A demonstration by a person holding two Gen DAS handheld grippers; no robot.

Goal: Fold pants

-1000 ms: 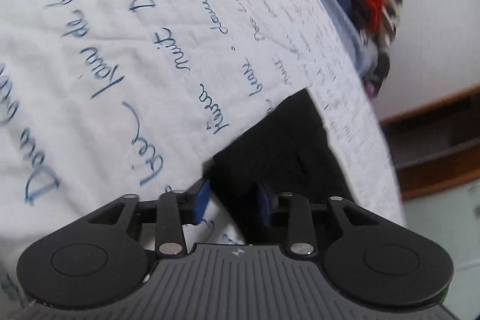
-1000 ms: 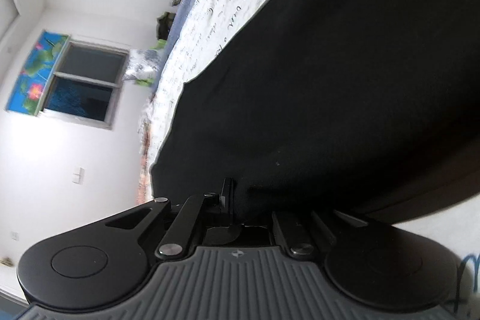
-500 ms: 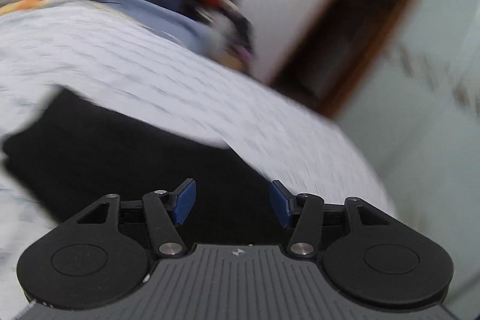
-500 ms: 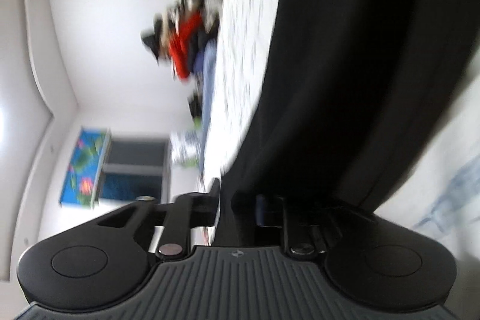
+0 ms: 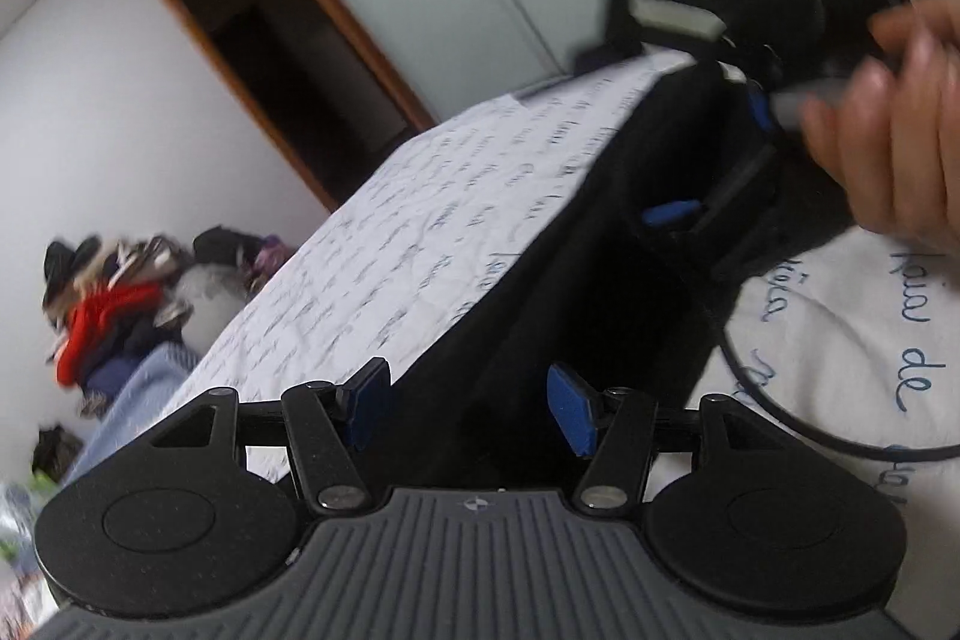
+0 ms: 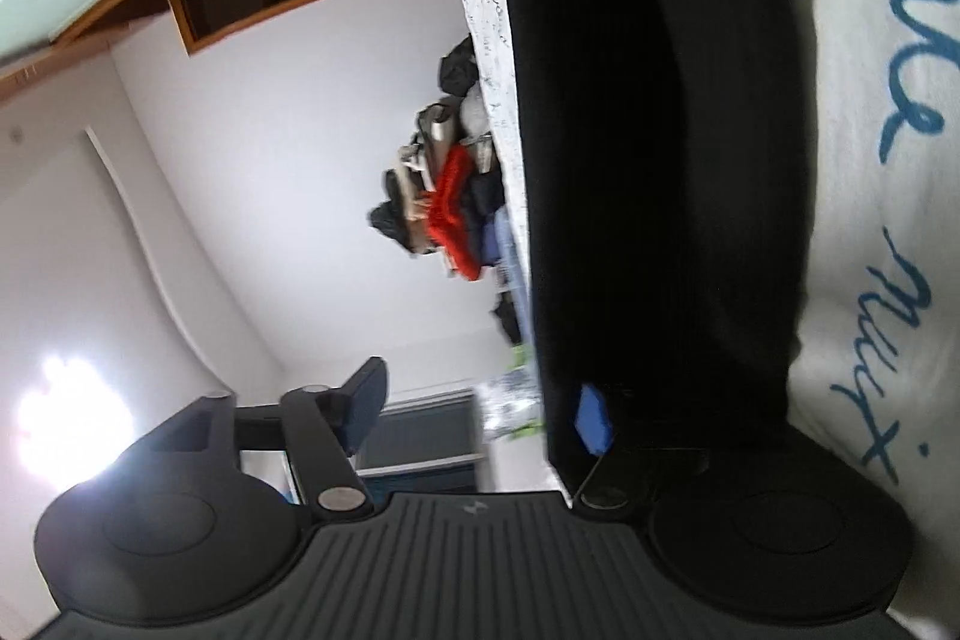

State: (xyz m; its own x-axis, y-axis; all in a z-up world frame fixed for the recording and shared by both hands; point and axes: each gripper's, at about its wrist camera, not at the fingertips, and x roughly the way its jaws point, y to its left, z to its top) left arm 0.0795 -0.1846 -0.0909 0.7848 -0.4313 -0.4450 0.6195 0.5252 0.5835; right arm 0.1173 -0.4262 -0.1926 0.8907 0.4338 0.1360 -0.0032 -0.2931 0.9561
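The black pants [image 5: 576, 244] lie folded on the white bedcover with blue handwriting [image 5: 420, 220]. My left gripper [image 5: 468, 400] is open, its blue pads either side of the near end of the pants, holding nothing. In the left wrist view my right gripper [image 5: 714, 160] rests at the far end of the pants, held by a hand [image 5: 888, 124]. In the right wrist view the pants [image 6: 654, 130] stretch away as a long black strip. My right gripper [image 6: 480, 406] is open; its right pad touches the pants' edge, its left finger stands free in the air.
A pile of clothes with a red garment [image 5: 108, 304] sits beyond the bed's far end, also in the right wrist view [image 6: 450, 202]. A wooden-framed wardrobe opening [image 5: 288, 40] and a pale door stand behind. A black cable [image 5: 798, 424] loops on the bedcover.
Both grippers have swung round and the views rotated. My right gripper was shut on the pants' edge and has opened. My left gripper has stayed open and shifted along the pants.
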